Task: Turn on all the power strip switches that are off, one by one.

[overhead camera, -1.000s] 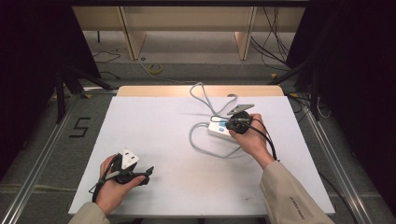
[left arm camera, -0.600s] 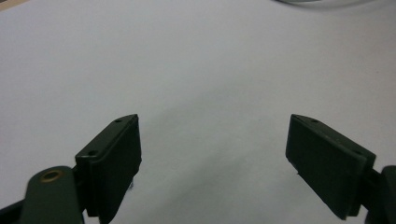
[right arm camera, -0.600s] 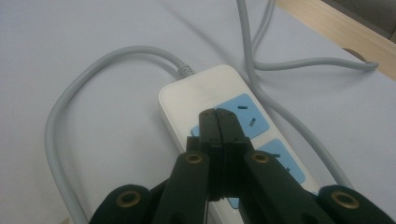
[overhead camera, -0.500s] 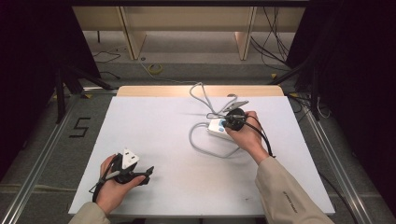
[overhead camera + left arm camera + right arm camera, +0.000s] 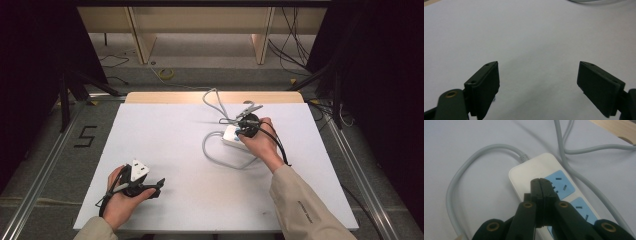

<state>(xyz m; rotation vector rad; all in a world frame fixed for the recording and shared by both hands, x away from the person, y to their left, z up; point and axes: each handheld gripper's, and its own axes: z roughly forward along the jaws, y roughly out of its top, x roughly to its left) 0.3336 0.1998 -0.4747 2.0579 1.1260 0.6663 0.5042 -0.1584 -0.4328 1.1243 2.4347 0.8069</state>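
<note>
Power strip [image 5: 541, 173]: white, blue socket panels [image 5: 560, 183], flat on the table [image 5: 165, 135], right of centre, directly under the right tongs [image 5: 540, 182]. Right tongs pressed together, nothing between, tips over the end blue panel, just above or touching it; cannot tell which. In the high view, strip [image 5: 231, 136] half hidden beneath the right tongs [image 5: 248, 125] and the hand around them. Grey cord [image 5: 469, 165] out of the strip's end, curled in a loop on the table beside the tongs; further cord [image 5: 215, 100] running toward the far edge. Left tongs [image 5: 537, 82] spread wide, empty, above bare table, well apart from the strip; in the high view near the front left corner [image 5: 152, 185]. No brand or label readable on the strip. On the floor left of the table, a taped "5" [image 5: 86, 136].
</note>
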